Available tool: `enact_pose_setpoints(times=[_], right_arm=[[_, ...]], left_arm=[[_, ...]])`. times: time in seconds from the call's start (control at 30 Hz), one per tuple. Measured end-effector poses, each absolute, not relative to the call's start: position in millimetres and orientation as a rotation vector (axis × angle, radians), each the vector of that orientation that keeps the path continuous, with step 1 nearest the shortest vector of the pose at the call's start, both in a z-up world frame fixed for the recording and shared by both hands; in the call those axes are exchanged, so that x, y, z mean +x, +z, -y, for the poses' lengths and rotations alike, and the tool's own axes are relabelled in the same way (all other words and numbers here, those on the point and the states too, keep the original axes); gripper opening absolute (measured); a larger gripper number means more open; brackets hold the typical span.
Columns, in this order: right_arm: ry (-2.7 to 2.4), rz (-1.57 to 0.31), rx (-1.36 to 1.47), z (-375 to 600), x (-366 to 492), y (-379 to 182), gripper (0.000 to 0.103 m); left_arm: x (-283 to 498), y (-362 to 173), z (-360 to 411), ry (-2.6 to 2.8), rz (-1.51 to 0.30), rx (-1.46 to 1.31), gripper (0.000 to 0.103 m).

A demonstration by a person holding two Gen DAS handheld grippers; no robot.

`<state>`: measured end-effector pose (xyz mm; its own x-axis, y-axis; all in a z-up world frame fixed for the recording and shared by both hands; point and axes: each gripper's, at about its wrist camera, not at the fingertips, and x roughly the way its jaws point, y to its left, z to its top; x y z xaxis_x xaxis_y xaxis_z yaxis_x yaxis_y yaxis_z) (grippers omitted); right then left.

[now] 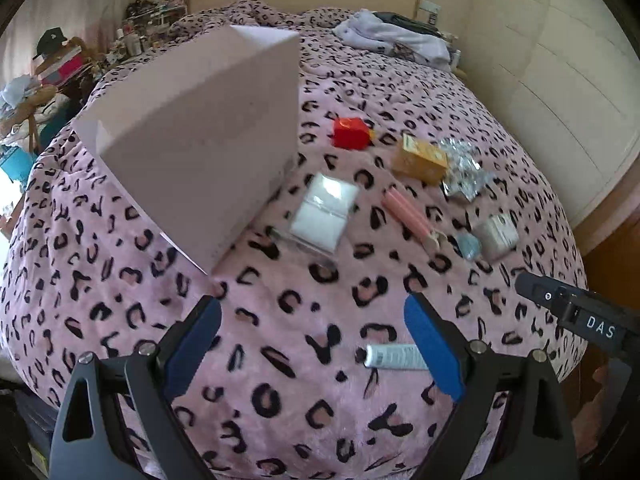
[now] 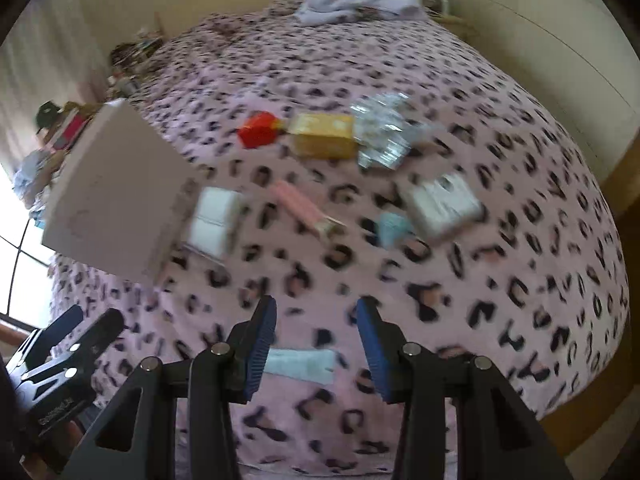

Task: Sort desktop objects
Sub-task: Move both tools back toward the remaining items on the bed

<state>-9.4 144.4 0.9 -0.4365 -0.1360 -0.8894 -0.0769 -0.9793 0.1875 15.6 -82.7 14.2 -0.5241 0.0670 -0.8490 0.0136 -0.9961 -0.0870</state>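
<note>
Blur smears most of the right wrist view, so the print on the white carton (image 2: 442,204) and the pale blue item (image 2: 394,229) just beside it cannot be read there. The silver foil packets (image 1: 464,174) are crumpled and partly tucked behind the yellow box (image 1: 420,159); what they contain cannot be told. The clear case (image 1: 323,212) lies just beside the tall pink box (image 1: 200,136), whose top is out of sight. The white tube (image 1: 394,357) is cut off at one end by the left gripper's right pad; in the right wrist view it shows as a pale blur between the right gripper's pads. The red box (image 1: 351,133) and pink stick (image 1: 408,217) lie in plain sight on the leopard-print blanket (image 1: 280,308). The left gripper (image 1: 312,344) hangs above the blanket near the bed's front edge, jaws spread wide and empty. The right gripper (image 2: 316,346) is poised over the tube, jaws parted and holding nothing.
</note>
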Motion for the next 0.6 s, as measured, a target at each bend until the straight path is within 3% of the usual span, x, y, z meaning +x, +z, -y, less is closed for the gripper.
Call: enact_pose_setpoints(times=[0.37, 0.6], right_arm=[[-2.660, 0.437, 1.669, -167.8, 29.7, -66.8, 0.043], [-2.653, 0.408, 1.645, -168.4, 26.7, -70.4, 0.043]], left_arm=[[39.4, -38.6, 79.4, 2.719, 0.137, -1.544, 0.094], [20.1, -45.1, 74.2, 2.685, 0.141, -1.551, 0.094]])
